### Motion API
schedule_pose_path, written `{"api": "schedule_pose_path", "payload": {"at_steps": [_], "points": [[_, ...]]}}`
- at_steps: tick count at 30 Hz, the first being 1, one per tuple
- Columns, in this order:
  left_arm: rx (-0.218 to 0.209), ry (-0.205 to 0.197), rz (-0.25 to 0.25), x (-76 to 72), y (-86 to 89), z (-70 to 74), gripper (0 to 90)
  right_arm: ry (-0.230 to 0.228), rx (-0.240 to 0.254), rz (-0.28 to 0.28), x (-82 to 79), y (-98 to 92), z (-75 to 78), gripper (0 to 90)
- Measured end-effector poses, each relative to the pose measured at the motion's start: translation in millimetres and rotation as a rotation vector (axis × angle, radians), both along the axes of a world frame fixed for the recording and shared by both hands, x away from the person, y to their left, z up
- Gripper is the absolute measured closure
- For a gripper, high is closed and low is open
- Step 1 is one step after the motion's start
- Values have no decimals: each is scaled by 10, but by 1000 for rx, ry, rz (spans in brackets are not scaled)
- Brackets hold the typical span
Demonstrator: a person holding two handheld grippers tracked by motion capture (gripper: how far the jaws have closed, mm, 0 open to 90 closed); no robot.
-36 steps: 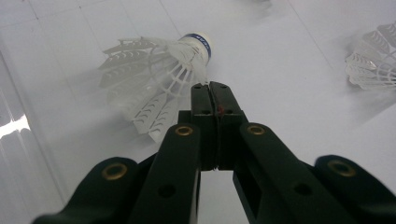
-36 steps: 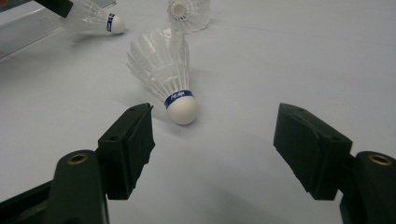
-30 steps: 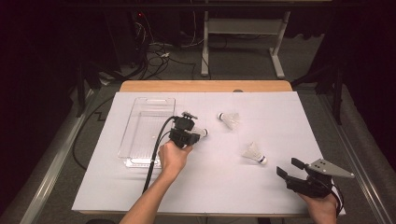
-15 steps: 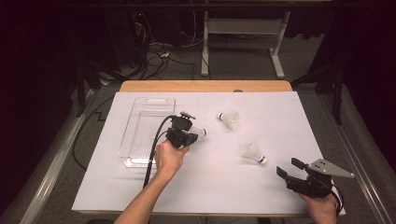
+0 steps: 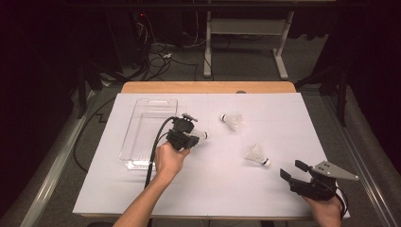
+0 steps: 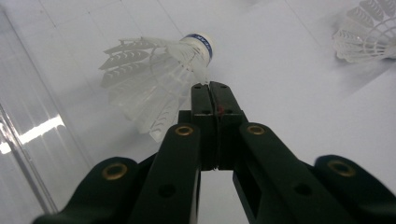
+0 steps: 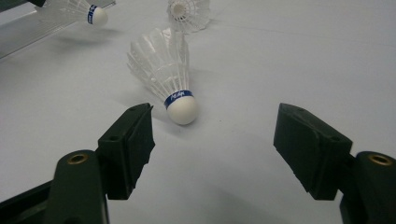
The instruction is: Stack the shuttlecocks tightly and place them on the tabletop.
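Left gripper [image 5: 195, 137] clenched on a shuttlecock [image 6: 159, 70]; jaws pinch a thin rib of the skirt just below the cork, so the light feathers hang free, uncrushed, and the cork points away. In the high view it is held just right of the clear tray [image 5: 142, 142], near the tray's long wall, above the white sheet on the bench [image 5: 203, 87]. Judgement: the carry is headed for the tray, and a rim-edge pinch suits a drop-in release. Right gripper [image 7: 215, 140] released, jaws spread wide, resting low at the bench's near right corner, aimed at a second shuttlecock [image 7: 169, 74] lying on its side, cork toward the gripper and near it, not between the jaws. Judgement: staged as the next pick. Third shuttlecock [image 5: 232, 121] lies farther back, apart from both. Tray looks empty as far as its glare allows.
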State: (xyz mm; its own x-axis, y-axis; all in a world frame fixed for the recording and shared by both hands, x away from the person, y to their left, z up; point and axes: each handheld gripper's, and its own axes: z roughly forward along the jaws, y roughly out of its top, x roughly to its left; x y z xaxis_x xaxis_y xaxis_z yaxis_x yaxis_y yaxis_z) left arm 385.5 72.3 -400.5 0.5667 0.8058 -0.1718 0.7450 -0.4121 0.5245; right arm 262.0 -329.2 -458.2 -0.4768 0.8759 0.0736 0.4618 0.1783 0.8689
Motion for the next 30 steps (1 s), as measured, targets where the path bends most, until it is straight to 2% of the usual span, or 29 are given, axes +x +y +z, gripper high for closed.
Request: {"api": "schedule_pose_path", "payload": {"at_steps": [8,13,15,18,27,30], "points": [[44,13,-6,17,-30,-4,895,0,0,2,-3,-3,1,290],[51,16,-3,16,-14,1,895,1,0,1,0,0,0,290],[76,20,-1,26,-15,-24,894,0,0,1,-2,0,1,290],[86,27,2,37,-15,-46,894,0,0,0,-2,0,1,290],[86,37,25,96,8,-79,886,1,0,2,-3,-2,1,290],[82,31,34,108,10,-81,846,1,1,1,-2,0,0,290]]}}
